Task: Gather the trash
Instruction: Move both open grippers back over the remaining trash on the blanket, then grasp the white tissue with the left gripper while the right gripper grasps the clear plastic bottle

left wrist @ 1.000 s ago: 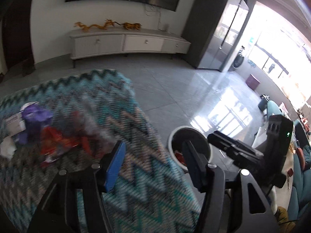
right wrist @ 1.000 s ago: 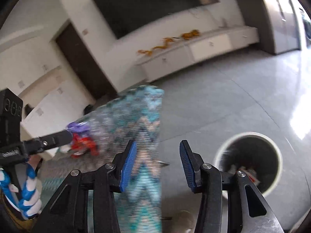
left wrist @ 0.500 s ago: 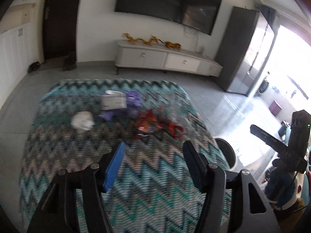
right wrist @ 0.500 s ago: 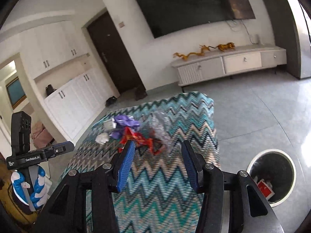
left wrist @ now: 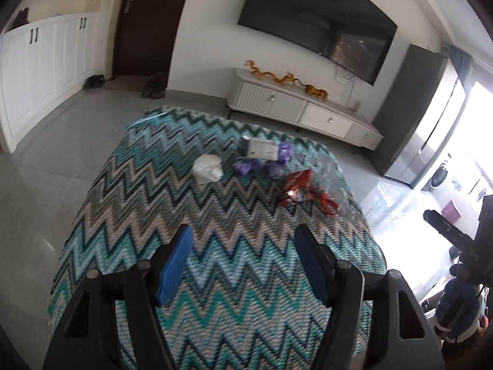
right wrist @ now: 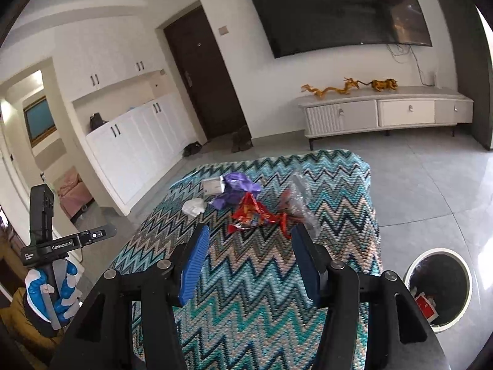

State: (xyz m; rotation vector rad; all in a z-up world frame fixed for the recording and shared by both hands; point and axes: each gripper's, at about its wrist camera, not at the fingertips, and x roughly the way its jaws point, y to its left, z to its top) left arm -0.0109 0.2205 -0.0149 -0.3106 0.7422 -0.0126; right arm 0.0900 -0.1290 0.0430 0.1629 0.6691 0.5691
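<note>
Trash lies on a zigzag-patterned table (left wrist: 215, 246) (right wrist: 339, 191): a crumpled white tissue (left wrist: 208, 168) (right wrist: 193, 207), a purple wrapper (left wrist: 262, 166) (right wrist: 235, 188), a white card (left wrist: 262, 149) (right wrist: 212, 185), a red snack wrapper (left wrist: 297, 188) (right wrist: 251, 212) and clear plastic (left wrist: 331, 178) (right wrist: 300, 199). My left gripper (left wrist: 243, 262) hovers over the near part of the table, its jaws opening with nothing between them. My right gripper (right wrist: 248, 262) hangs just short of the red wrapper, jaws opening and empty too. A round bin (right wrist: 439, 288) stands on the floor at the right, with a red packet inside.
A grey tiled floor (right wrist: 431, 178) surrounds the table. A white TV cabinet (left wrist: 302, 112) (right wrist: 385, 112) stands at the far wall under a TV, white cupboards (right wrist: 135, 151) line the left wall, and a dark door (right wrist: 203, 80) is beyond. A gloved hand (right wrist: 49, 293) holds the left gripper's handle.
Both views have swung left from the bin and floor onto the table, so the trash pile now lies ahead. Both grippers' jaws stand wider apart than before.
</note>
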